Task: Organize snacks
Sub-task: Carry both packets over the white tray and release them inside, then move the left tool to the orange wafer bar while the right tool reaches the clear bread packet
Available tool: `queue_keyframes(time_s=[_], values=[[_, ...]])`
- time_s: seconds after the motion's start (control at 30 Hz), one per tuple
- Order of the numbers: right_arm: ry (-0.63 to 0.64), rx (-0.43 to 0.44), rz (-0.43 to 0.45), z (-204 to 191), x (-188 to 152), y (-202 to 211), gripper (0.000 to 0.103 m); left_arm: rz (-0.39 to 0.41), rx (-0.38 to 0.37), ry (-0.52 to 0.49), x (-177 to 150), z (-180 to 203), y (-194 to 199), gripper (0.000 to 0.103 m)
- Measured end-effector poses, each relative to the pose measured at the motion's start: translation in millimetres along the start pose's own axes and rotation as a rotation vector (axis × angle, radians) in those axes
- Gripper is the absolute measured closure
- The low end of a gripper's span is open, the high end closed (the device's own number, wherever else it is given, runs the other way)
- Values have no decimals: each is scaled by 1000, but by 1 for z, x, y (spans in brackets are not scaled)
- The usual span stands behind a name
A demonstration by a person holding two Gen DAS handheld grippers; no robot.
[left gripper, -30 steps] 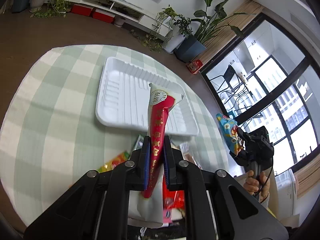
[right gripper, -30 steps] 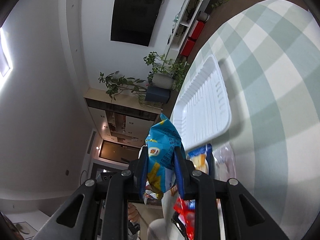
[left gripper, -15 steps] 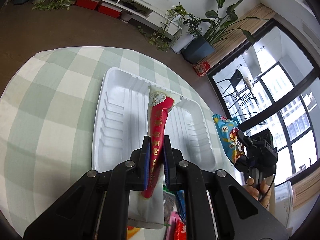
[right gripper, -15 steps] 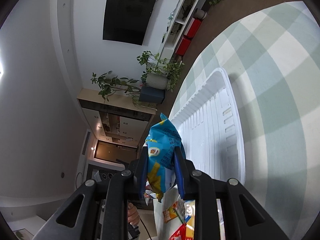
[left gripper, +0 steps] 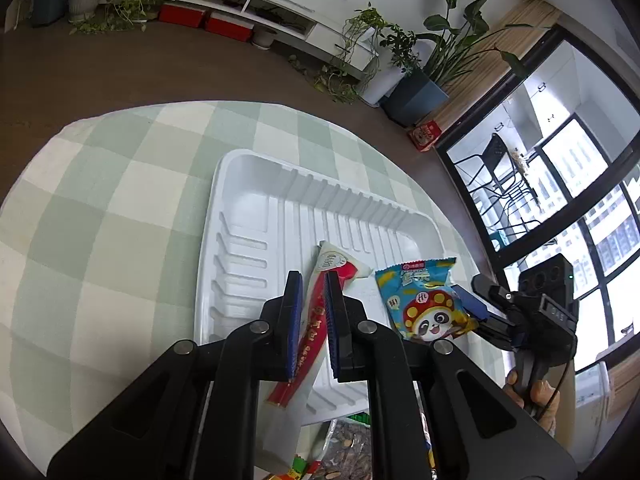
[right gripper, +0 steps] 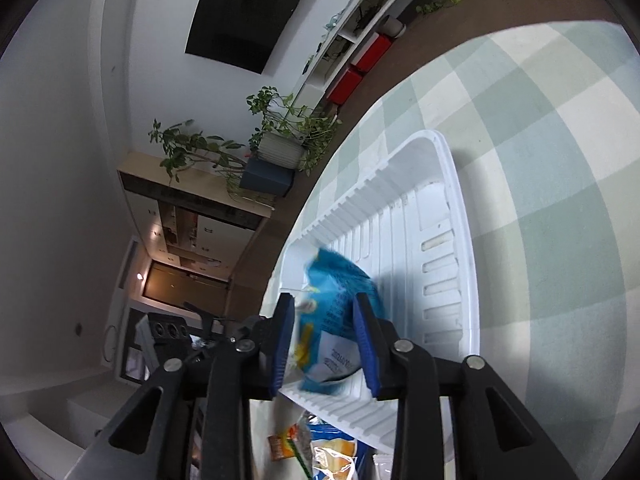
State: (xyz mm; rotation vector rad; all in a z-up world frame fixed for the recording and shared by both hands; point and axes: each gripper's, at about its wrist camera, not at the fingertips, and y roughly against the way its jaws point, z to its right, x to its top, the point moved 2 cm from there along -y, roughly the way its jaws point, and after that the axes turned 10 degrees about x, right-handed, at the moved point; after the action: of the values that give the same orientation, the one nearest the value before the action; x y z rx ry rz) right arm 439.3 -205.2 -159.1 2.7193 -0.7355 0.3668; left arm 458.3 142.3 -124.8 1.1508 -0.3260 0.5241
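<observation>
The left gripper is seen with its blue-padded jaws narrowly parted on either side of a long red-and-white snack stick packet, which lies slanted in the near part of the white foam tray; whether the pads touch the packet cannot be told. The right gripper is seen with its jaws wider apart, and a blue panda-print snack bag sits blurred between them, free of both pads, over the tray's near right corner. In the left wrist view the same bag is shown just right of the stick packet, at the tip of the right gripper. The tray is rectangular, ribbed along its walls and floor, and rests on a table covered by a pale green-and-cream checked cloth. More snack packets are heaped on the cloth just near of the tray, under the grippers. Beyond the table, a brown floor, potted plants and a low white shelf unit with red boxes are seen.
</observation>
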Motion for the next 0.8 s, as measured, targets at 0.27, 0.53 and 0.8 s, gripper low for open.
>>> queue_keyframes(time_s=[0.27, 0.53, 0.8], values=[[158, -84, 9, -33, -8, 11, 46, 16, -2, -63, -17, 4, 22, 93], [225, -83, -4, -54, -33, 18, 33, -8, 145, -232, -45, 20, 19, 93], [211, -83, -11, -52, -41, 21, 30, 21, 236, -292, -34, 30, -13, 93]])
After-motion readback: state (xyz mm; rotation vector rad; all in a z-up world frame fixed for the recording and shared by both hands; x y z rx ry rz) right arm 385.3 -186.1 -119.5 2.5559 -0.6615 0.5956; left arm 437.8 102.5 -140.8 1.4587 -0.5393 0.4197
